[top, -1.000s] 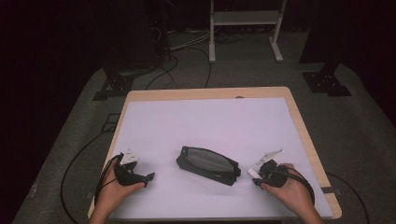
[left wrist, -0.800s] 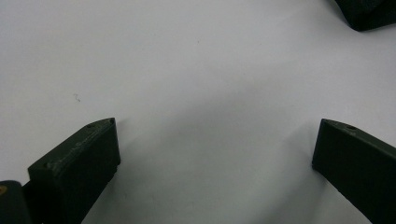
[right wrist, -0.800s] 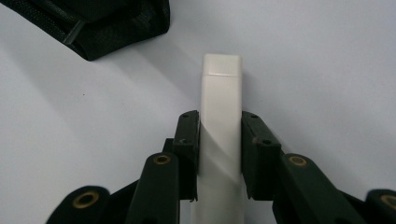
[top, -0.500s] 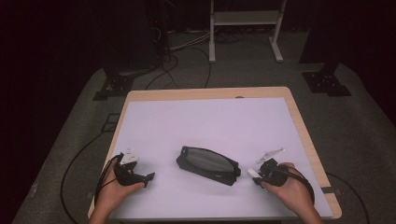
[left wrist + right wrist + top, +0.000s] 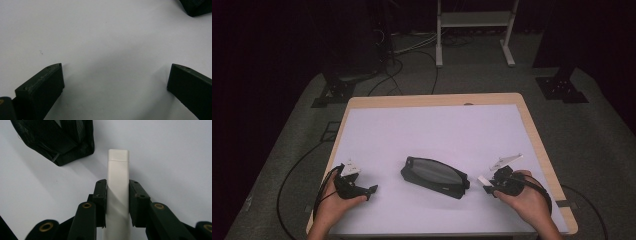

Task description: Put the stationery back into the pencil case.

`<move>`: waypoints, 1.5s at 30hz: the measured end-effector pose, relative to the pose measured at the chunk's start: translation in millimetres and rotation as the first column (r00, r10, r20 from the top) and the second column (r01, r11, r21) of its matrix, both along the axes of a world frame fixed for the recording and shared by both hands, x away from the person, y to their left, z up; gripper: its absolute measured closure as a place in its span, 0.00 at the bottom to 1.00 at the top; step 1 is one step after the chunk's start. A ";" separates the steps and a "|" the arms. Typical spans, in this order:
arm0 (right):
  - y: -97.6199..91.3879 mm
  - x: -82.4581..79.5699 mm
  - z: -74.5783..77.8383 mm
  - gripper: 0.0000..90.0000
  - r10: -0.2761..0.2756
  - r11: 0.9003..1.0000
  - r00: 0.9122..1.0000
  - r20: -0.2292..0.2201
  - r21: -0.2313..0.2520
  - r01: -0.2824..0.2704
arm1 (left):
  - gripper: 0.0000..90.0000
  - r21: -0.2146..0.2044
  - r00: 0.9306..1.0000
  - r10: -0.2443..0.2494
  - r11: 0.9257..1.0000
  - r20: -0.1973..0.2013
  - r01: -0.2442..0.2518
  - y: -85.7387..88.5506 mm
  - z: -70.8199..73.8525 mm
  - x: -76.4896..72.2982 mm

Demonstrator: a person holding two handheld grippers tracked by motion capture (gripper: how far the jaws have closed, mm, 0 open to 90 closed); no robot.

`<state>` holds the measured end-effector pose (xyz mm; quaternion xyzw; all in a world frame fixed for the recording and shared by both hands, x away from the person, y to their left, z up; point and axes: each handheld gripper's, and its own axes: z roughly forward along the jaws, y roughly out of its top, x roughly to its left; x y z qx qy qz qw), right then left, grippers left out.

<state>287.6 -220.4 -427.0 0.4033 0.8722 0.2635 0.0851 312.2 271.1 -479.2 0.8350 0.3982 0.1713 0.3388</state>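
A black mesh pouch point(image 5: 434, 177) lies near the front middle of the white table top point(image 5: 432, 130); its end shows at the upper left of the right gripper view point(image 5: 57, 140). My right gripper point(image 5: 117, 195) is shut on a slim white bar point(image 5: 118, 180) that sticks out past the jaws toward the pouch. In the high view that gripper point(image 5: 490, 184) sits right of the pouch, low over the table, with the white bar's tip point(image 5: 482, 180) toward the pouch. My left gripper point(image 5: 371, 190) rests left of the pouch, open, with bare table between its fingers point(image 5: 42, 85).
The table's wooden rim point(image 5: 539, 150) frames the white top. Dark floor with cables point(image 5: 407, 55) and a white stand point(image 5: 474, 30) lies beyond the far edge. A corner of the pouch point(image 5: 197, 6) shows in the left gripper view's upper right.
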 end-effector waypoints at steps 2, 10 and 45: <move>-0.6 0.4 3.8 0.77 0.001 1.000 1.000 0.004 0.005 -0.001 | 0.00 0.000 1.000 0.000 1.000 0.000 0.000 0.0 0.0 0.0; -0.4 3.0 19.2 0.77 0.003 0.999 1.000 0.026 0.036 -0.004 | 0.00 0.000 1.000 0.000 1.000 0.000 0.000 0.0 0.0 0.0; 37.7 16.4 61.0 0.77 0.103 0.989 0.989 0.106 0.094 -0.113 | 0.00 0.003 1.000 -0.002 1.000 -0.001 0.002 0.2 0.1 0.1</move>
